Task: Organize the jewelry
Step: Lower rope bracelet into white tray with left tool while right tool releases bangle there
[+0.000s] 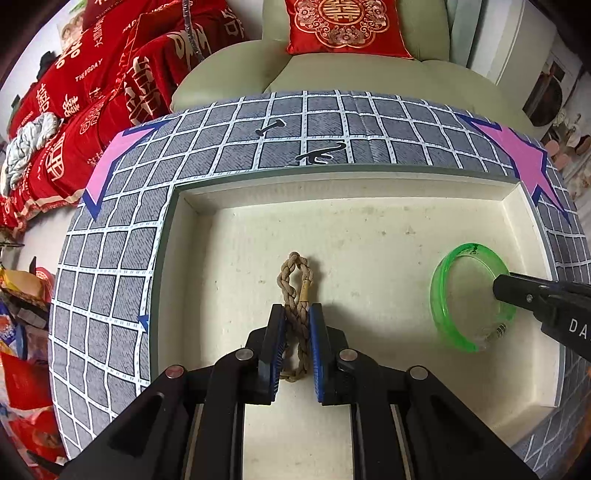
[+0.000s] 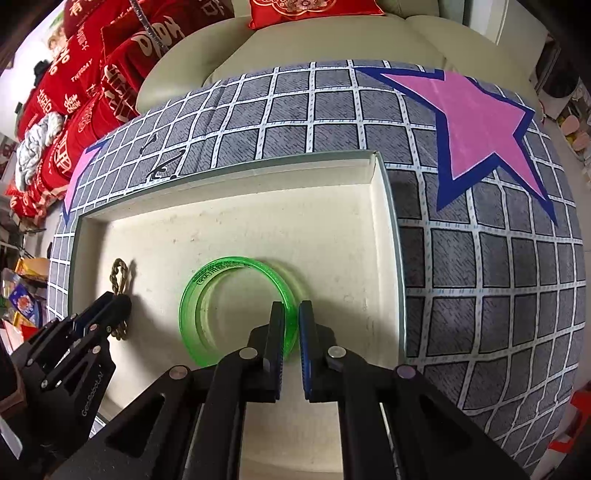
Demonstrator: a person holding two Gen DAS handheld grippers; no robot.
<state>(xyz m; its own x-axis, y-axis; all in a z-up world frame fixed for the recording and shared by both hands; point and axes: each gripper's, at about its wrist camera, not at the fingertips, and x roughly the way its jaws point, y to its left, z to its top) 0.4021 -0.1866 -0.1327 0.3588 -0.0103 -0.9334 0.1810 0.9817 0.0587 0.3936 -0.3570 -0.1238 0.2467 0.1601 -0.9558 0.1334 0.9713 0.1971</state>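
Two pieces sit in our tray (image 1: 369,192): left gripper (image 1: 297,332) pinches the limp braided bracelet (image 1: 295,280) mid-length; right gripper (image 2: 291,325) clamps the stiff, slippery green bangle (image 2: 207,291) by its rim.

Domestic living room, dressed for a wedding. Landmark: a low table under a grey grid-patterned cloth (image 1: 110,266) printed with pink stars (image 2: 480,125). Directly behind the table, a pale green upholstered sofa (image 1: 229,74); on its seat, a red cushion (image 1: 347,26) embroidered in gold with the double-happiness character. Behind and to the left of the table, a heap of red bedding and fabric (image 1: 92,85) printed with white and gold festive characters, a grey knotted bundle (image 1: 26,151) lying on it. Left of the table, at floor level, assorted colourful packets and bags (image 1: 22,332). On the table itself, a shallow cream tray (image 1: 369,192).
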